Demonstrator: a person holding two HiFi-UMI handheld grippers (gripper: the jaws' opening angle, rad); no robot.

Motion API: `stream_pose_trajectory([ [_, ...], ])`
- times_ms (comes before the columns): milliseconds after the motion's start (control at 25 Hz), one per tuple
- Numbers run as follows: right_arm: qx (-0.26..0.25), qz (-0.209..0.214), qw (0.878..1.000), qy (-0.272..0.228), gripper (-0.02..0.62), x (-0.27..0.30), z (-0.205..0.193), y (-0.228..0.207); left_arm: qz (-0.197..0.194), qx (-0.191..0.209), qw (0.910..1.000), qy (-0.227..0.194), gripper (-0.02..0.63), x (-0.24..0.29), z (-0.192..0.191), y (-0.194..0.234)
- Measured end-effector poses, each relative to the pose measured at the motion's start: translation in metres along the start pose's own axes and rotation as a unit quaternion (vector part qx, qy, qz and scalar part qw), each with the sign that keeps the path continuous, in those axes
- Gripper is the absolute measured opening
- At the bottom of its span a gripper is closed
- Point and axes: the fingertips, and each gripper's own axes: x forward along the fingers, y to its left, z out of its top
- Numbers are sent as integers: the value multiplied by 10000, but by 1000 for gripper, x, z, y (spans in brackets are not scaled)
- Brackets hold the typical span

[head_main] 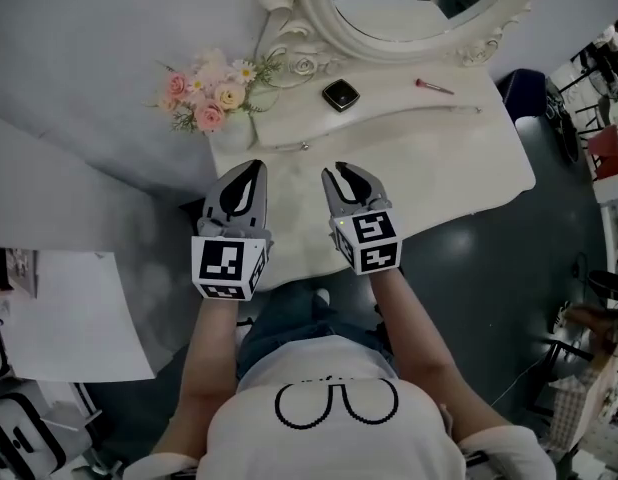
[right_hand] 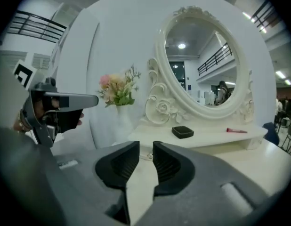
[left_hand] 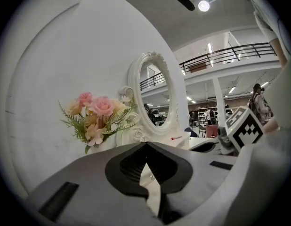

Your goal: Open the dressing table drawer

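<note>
Standing on the dressing table [head_main: 469, 168]: flowers [head_main: 209, 93], black case [head_main: 341, 95], red stick [head_main: 434, 87], mirror [head_main: 409, 18]

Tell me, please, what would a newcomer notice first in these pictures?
The ornate white oval mirror at the back of the dressing table catches the eye first, with pink flowers at its left. Nearer, the left gripper, shut, and the right gripper, open and empty, hover over the table's front.

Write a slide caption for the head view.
Above the white dressing table, left gripper shut, right gripper open, both facing the oval mirror.
</note>
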Motion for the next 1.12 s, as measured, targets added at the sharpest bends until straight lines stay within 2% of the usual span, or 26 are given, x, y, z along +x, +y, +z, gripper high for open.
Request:
stream_pose_trajectory([
  [240, 40, 60, 9980, 634, 83, 63, -36, 0, -67, -226, 9996, 165, -2, 19, -19, 17],
  [440, 369, -104, 9935, 1074, 95, 107, -61, -6, -158, -306, 9989, 323, -2, 29, -35, 24],
  [800, 363, -306, 9879, 1474, 107, 144, -80, -10, -146, -523, 9973, 501, -2, 35, -53, 37],
  [1120, 453, -332, 9873, 1485, 94, 144, -80, -10, -90, -561, 9969, 542, -2, 33, -55, 47],
])
